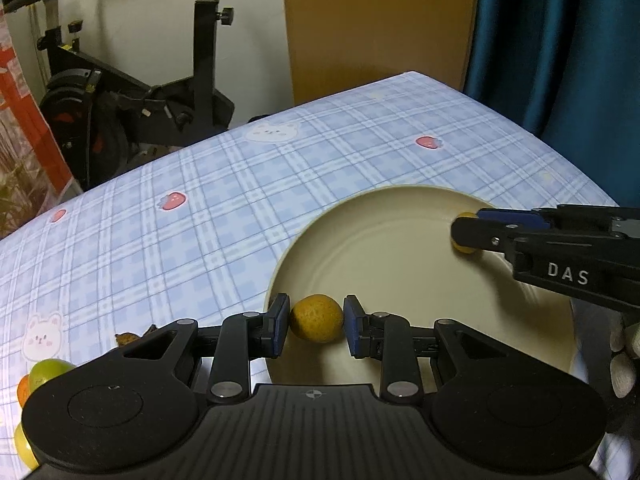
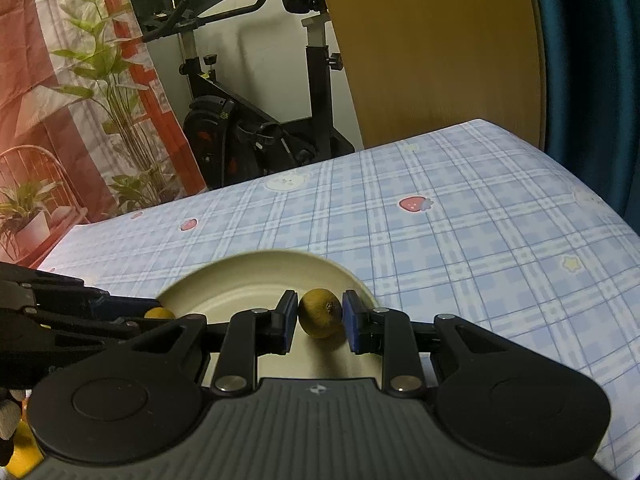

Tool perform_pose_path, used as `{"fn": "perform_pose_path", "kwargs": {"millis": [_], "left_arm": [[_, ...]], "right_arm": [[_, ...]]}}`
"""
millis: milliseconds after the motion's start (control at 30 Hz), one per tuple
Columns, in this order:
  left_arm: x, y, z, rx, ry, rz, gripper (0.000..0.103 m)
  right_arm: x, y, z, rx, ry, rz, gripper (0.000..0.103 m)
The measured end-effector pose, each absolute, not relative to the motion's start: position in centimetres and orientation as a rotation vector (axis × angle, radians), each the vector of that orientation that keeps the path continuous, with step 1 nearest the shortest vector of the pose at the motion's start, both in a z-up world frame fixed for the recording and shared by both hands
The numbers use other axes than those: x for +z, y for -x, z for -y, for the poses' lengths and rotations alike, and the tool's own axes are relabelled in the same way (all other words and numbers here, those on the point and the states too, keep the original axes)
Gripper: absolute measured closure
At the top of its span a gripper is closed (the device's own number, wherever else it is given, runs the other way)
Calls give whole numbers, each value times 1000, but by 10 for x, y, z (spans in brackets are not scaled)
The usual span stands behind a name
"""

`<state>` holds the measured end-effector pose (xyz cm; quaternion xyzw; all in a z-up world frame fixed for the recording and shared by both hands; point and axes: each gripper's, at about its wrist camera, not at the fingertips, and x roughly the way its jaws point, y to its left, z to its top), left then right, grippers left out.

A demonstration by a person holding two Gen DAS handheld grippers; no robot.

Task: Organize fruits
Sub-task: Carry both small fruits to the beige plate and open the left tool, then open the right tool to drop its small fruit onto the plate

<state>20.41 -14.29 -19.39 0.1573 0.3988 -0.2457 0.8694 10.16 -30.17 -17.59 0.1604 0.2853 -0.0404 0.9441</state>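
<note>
- Blue-and-white checked tablecloth [image 1: 248,184], printed with strawberries and bears, is covering the table we are working over.
- We are clamping a yellow-orange citrus fruit [image 1: 317,319] in the left gripper [image 1: 316,326], at the near rim of the cream plate [image 1: 380,232].
- We are pinching a greenish-yellow fruit [image 2: 321,313] in the right gripper [image 2: 320,320], over the plate's right edge.
- More fruits [image 1: 42,376] are lying on the cloth, left of the plate.
- An exercise bike [image 2: 256,120], a wooden board [image 2: 432,48] and a teal curtain [image 1: 560,40] are standing behind the table.
</note>
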Motion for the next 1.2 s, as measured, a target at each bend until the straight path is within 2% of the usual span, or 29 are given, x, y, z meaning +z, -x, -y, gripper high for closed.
{"fn": "perform_pose_path", "kwargs": {"millis": [400, 500, 633, 733, 867, 933, 1100, 1200], "left_arm": [[-192, -208, 140, -478, -329, -841, 70], [-187, -207, 137, -494, -285, -848, 56], [-174, -203, 131, -484, -245, -820, 42], [-158, -198, 115, -475, -185, -791, 42], [-136, -193, 77, -436, -40, -769, 38], [-126, -187, 54, -400, 21, -743, 28], [-107, -165, 9, -318, 55, -683, 22], [-102, -153, -11, -280, 58, -665, 17]], "right_arm": [[-174, -106, 296, -92, -270, -589, 76], [-173, -107, 293, -103, -256, -592, 75], [-166, -102, 291, -103, -250, -580, 71], [-156, -96, 289, -102, -251, -557, 68], [-143, -88, 284, -87, -274, -544, 54], [-137, -85, 280, -77, -288, -544, 49], [-125, -74, 265, -60, -333, -529, 21], [-121, -69, 252, -39, -342, -530, 16]]}}
